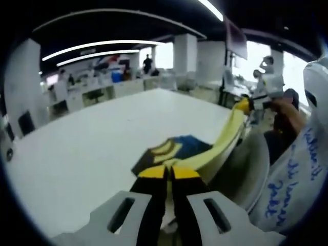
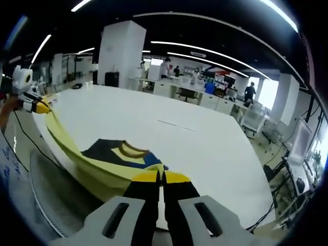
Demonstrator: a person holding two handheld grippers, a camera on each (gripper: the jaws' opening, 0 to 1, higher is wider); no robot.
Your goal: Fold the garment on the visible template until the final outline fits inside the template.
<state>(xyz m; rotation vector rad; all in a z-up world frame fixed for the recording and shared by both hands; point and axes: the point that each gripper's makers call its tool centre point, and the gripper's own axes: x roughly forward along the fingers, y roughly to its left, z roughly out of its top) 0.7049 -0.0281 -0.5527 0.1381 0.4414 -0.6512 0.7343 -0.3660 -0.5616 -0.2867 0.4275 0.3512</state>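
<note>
At the table [image 2: 205,138] edge, the garment [image 2: 102,166] is held stretched between both clamped claws, left claw [image 1: 169,171] and right claw [image 2: 160,177]; folding is barely begun.

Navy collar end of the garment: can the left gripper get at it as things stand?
Probably not right now. The left gripper is shut on the yellow garment edge, stretched to the right gripper. The navy collar part lies unobstructed just ahead on the table.
</note>
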